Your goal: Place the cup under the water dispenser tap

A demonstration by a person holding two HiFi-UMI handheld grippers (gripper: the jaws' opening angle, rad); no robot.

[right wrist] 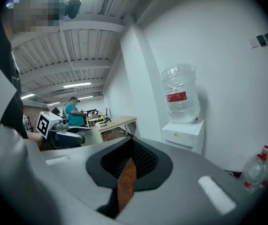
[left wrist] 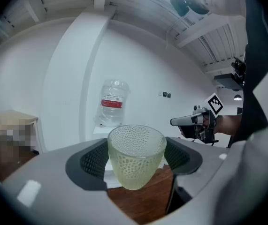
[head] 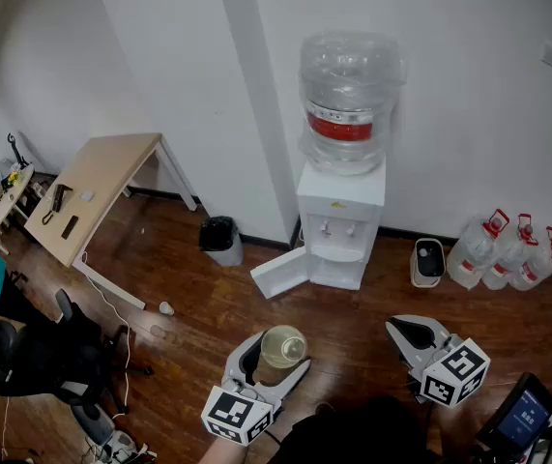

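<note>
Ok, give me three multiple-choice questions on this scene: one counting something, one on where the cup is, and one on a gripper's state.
1. How many red-capped jugs stand to the right of the water dispenser?
A. One
B. Five
C. Three

2. Where is the cup?
A. On top of the water dispenser
B. Between the left gripper's jaws
C. In the right gripper

3. The right gripper's jaws are:
A. Closed, with nothing between them
B. Wide open
C. Clamped on the cup

Answers:
1 C: the head view shows three jugs along the wall.
2 B: the left gripper view shows both pads against the cup.
3 A: the right gripper view shows the jaws together and empty.
</note>
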